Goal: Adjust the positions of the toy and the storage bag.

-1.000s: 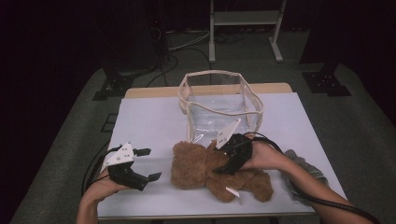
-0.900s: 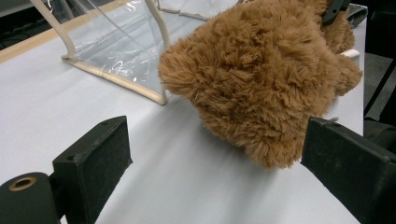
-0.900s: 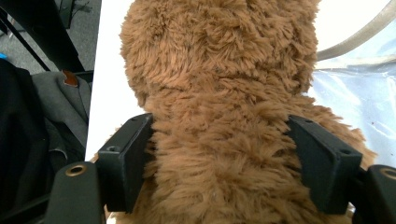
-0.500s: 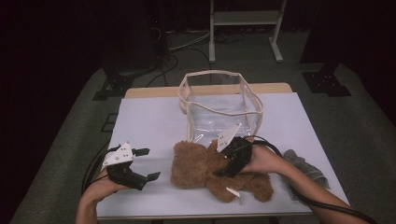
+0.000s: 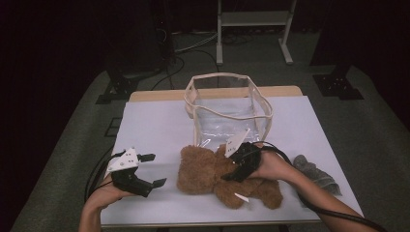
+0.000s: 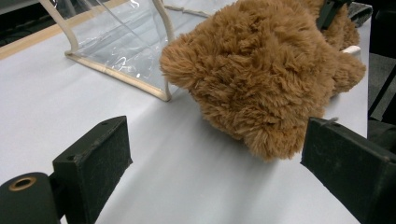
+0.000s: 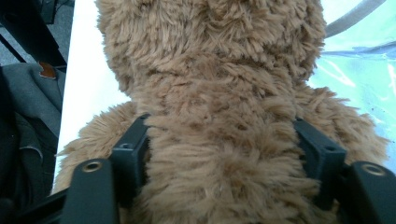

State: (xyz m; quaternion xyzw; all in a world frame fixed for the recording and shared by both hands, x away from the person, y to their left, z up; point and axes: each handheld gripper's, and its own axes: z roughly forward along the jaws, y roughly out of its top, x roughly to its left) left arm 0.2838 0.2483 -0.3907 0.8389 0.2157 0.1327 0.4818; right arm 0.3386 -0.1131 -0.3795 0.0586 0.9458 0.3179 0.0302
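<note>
the fluffy brown teddy bear [image 5: 220,176] lies on its side near the front edge of the white-topped counter [image 5: 159,128], right of the middle, not yet lifted. behind it, toward the back edge, the clear plastic bag with cream trim [image 5: 227,108] stands open and looks empty, so the main part of the work (getting the bear in there, by my guess) is all still ahead.

the right gripper [image 5: 241,166] sits over the bear's middle, and in the right gripper view its jaws have the plush body [image 7: 219,154] squeezed between them, fur bulging around the pads; i'd call that a grasp on the bear. the left gripper [image 5: 145,169] waits near the front left corner, jaws spread wide and holding nothing, the bear's head just beyond them.

against the earlier frames, little has shifted: the bear and bag lie as they did, the left hand has kept its place, and the right jaws have just been closing in on the body.

a crumpled grey cloth [image 5: 316,174] lies by the right edge.
</note>
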